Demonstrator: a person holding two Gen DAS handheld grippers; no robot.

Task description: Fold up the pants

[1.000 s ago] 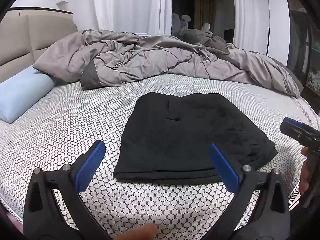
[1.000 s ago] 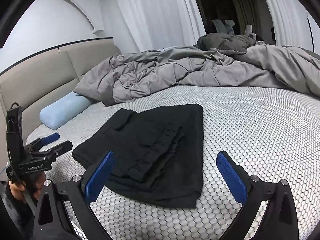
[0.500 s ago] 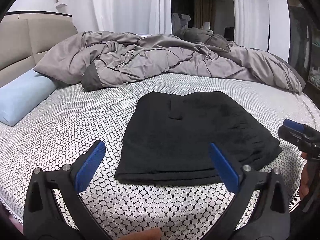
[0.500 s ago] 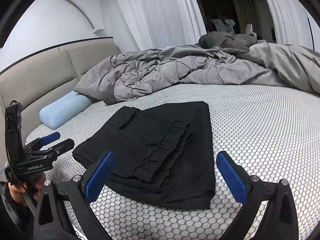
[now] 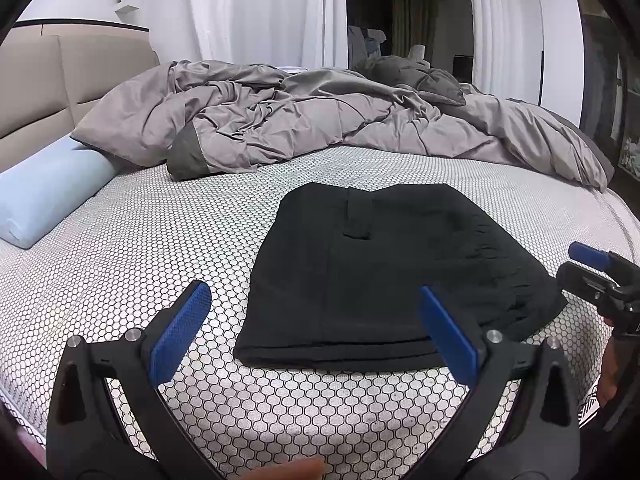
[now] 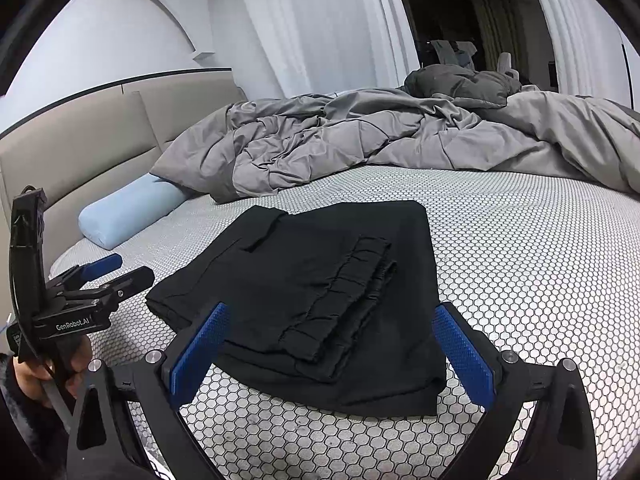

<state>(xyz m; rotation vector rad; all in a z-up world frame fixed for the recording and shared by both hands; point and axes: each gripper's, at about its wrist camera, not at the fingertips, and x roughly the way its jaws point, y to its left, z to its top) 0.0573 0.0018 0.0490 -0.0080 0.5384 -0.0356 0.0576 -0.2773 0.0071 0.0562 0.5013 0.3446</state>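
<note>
both grippers hang just short of the near edge of the bed, fingers spread wide and holding nothing: the left gripper [image 5: 316, 330] faces the near hem of the pants [image 5: 384, 276], the right gripper [image 6: 332, 350] faces the corner where the gathered waistband [image 6: 348, 292] lies on top. the pants lie as a compact black rectangle, several layers thick, flat on the honeycomb-patterned mattress [image 5: 160, 232]. by my reading the folding is nearly or fully done, so the careful thing now is to leave the stack square; if one more fold is wanted, pinch all layers at the two near corners together and carry them over evenly so the waistband does not slide off. farther back a light blue pillow [image 5: 44, 196] rests by the headboard, and a rumpled grey duvet [image 5: 320, 120] fills the far side. compared with a second ago, the pants sit slightly higher and farther in both views, which suggests the grippers are easing back; the cloth itself has not shifted.
</note>
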